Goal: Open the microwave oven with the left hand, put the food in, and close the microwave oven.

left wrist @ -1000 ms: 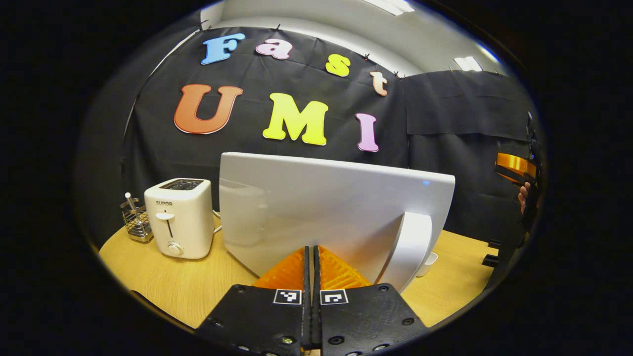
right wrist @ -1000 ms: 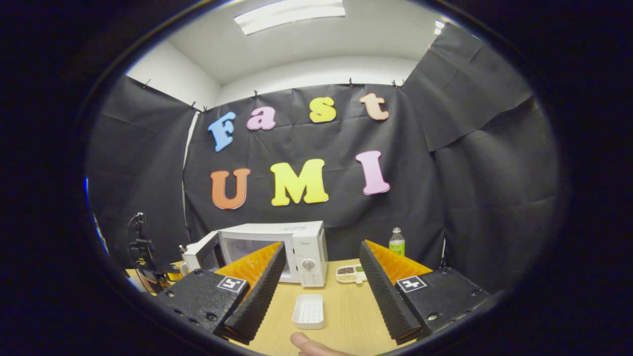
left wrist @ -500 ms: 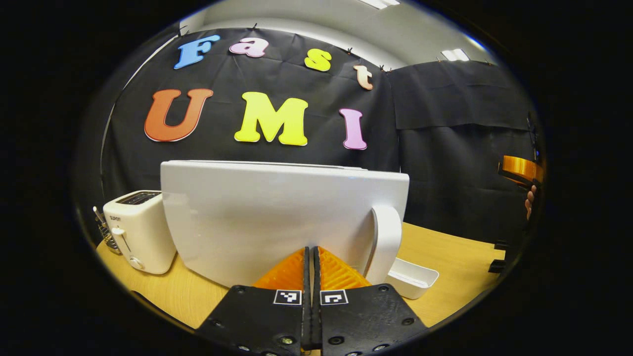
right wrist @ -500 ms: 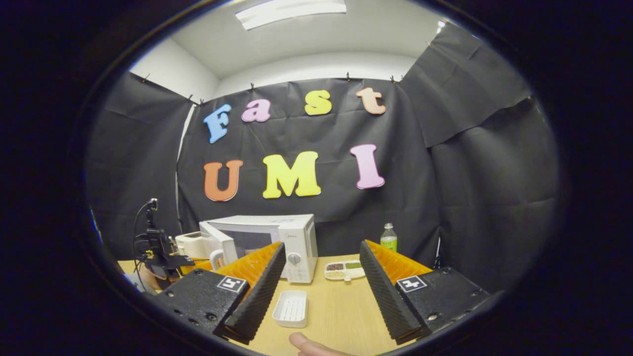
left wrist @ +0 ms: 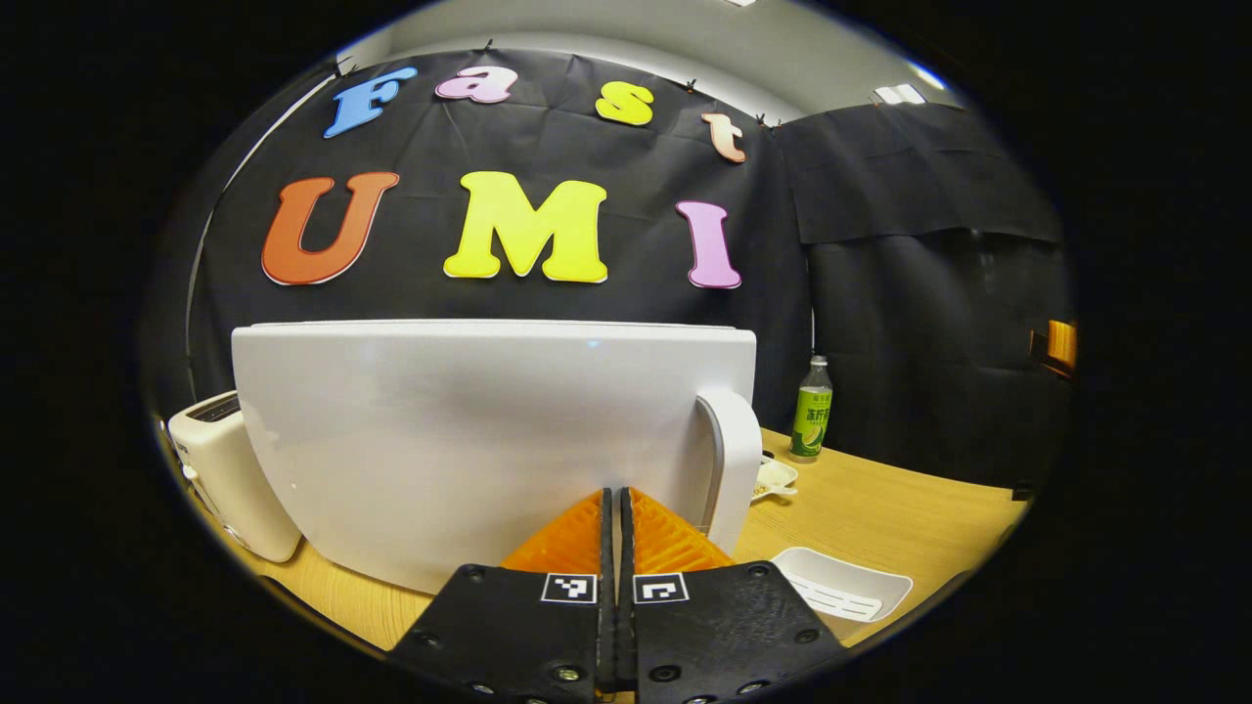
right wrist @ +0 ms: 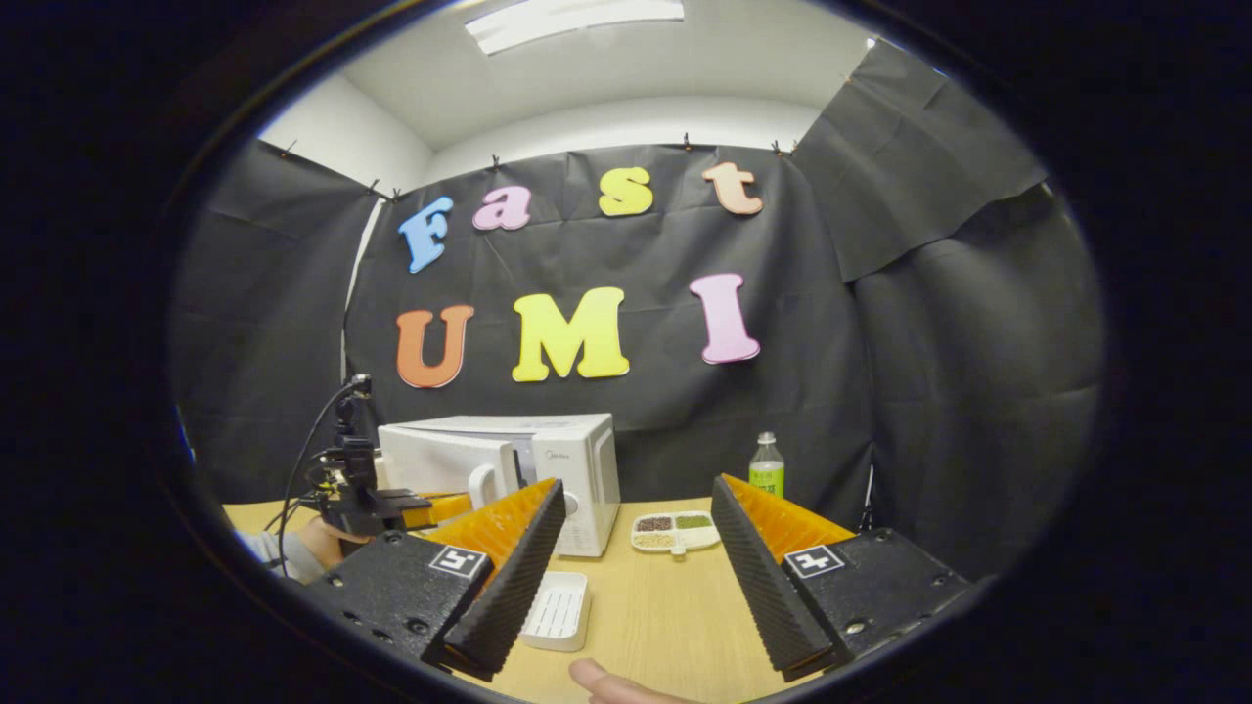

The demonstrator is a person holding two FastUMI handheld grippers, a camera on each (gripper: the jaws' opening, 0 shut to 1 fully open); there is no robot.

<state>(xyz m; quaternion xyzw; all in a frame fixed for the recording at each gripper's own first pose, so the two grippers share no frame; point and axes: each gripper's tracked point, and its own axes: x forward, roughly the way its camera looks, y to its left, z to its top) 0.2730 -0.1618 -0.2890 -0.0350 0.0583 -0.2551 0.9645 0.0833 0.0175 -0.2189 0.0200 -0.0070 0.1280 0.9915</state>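
The white microwave [right wrist: 577, 460] stands at the back of the wooden table. Its door [left wrist: 469, 440] looms close in the left gripper view, with the handle [left wrist: 732, 469] at its right edge. My left gripper [left wrist: 614, 497] is shut with nothing between its fingers, its tips against the door's outer face. In the right gripper view the door [right wrist: 440, 464] lies nearly flat against the oven front, and the left gripper [right wrist: 440, 506] is held by a hand beside it. My right gripper [right wrist: 636, 484] hangs open above the table, holding nothing. A divided dish of food [right wrist: 675, 533] sits right of the oven.
A white ribbed tray [right wrist: 556, 611] lies on the table in front of the oven. A green bottle [right wrist: 767, 467] stands at the back right. A white toaster [left wrist: 220, 479] sits left of the oven. A fingertip [right wrist: 602, 680] shows at the bottom edge.
The microwave door has swung from well open to nearly shut, with the shut left gripper following it. The right gripper stayed open, its view drifting slightly.
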